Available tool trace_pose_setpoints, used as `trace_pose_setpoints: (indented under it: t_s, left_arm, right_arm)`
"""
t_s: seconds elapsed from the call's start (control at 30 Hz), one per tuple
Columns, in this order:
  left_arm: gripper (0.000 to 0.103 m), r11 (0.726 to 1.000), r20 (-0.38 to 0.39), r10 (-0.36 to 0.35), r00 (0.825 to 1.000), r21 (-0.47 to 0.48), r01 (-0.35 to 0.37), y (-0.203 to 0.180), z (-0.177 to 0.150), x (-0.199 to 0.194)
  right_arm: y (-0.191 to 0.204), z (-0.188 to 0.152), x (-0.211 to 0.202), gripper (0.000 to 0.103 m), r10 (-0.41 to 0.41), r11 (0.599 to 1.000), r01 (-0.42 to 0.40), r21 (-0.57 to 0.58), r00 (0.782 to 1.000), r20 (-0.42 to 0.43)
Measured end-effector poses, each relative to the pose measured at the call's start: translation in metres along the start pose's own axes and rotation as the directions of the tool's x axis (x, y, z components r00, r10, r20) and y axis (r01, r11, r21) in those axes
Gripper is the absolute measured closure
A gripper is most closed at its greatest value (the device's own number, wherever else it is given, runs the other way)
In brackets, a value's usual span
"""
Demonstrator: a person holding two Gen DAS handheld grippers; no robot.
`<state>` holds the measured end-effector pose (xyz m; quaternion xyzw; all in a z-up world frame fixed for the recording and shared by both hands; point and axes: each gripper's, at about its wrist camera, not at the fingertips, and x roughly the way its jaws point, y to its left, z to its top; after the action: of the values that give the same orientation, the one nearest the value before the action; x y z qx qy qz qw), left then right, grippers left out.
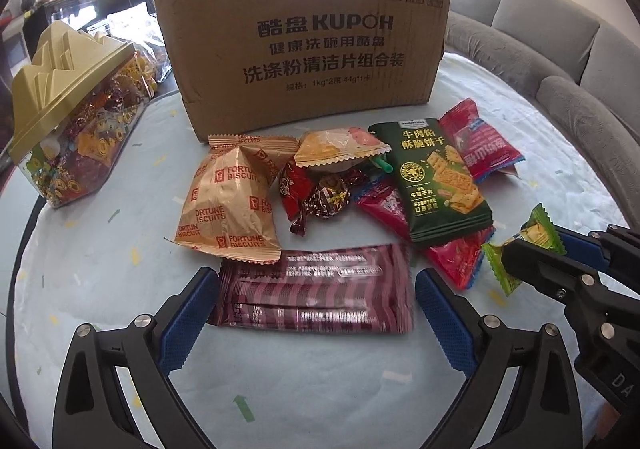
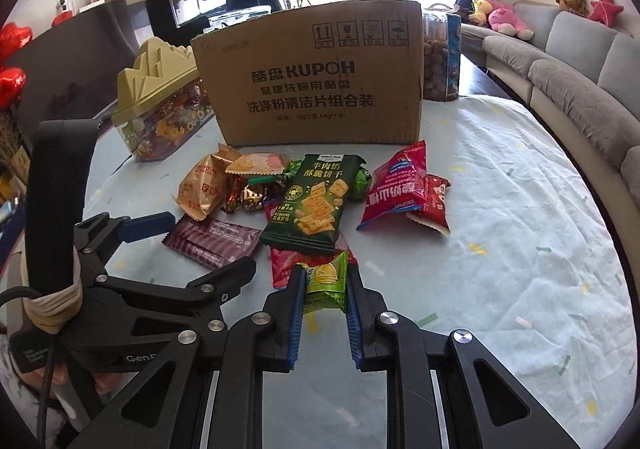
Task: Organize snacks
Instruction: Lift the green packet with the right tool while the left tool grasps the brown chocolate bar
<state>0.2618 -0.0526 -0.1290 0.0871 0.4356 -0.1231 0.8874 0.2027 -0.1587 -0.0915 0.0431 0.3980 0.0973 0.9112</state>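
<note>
A: While the cardboard box is standing at the back, what are we seeing before it?

B: We're seeing the maroon packet lying nearest, between the left gripper's spread jaws.

A: And the right gripper?

B: We're clamping the green snack, farther from the box.

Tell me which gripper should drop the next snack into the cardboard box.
Right, probably. The right gripper is already shut on the green packet, so it only needs carrying to the cardboard box. The left gripper is open around the maroon packet, not yet gripping.
</note>
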Motion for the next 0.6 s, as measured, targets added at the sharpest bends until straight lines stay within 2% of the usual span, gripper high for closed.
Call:
trace_pose_setpoints:
  t_s: [0.07,0.17,0.3,0.33,0.37,0.43,0.6]
  left_arm:
    - [0.005,1.0,-0.012,-0.01,1.0,-0.006,0.01,0.002,0.001,0.003]
    - [0.017,1.0,0.0,-0.024,1.0,-0.011,0.024,0.005,0.0,0.0]
    - [0.024,0.999,0.014,-0.039,0.999,-0.003,0.039,0.007,-0.006,-0.008]
    - [0.03,0.999,0.023,-0.041,0.999,-0.002,0.041,0.006,-0.008,-0.013]
    - [0.047,0.999,0.039,-0.05,0.998,0.003,0.049,0.006,-0.009,-0.019]
    - [0.058,0.998,0.066,-0.063,0.996,0.005,0.062,0.006,-0.01,-0.029]
    - [0.072,0.996,0.106,-0.079,0.991,-0.028,0.082,0.012,-0.014,-0.047]
  right_arm:
    - [-0.002,0.0,0.003,0.082,0.01,1.0,-0.01,0.008,1.0,-0.007]
    - [-0.002,0.0,0.005,0.082,0.019,1.0,-0.019,0.013,1.0,-0.014]
    - [-0.003,-0.001,0.006,0.082,0.032,0.999,-0.032,0.022,0.999,-0.017]
    - [-0.003,-0.001,0.005,0.082,0.036,0.999,-0.036,0.022,0.999,-0.015]
    - [-0.003,-0.001,0.004,0.082,0.039,0.999,-0.038,0.021,0.999,-0.014]
    - [0.0,-0.001,0.002,0.082,0.048,0.999,-0.048,0.019,0.999,-0.009]
    - [0.007,-0.001,-0.004,0.082,0.074,0.997,-0.074,0.012,0.997,-0.002]
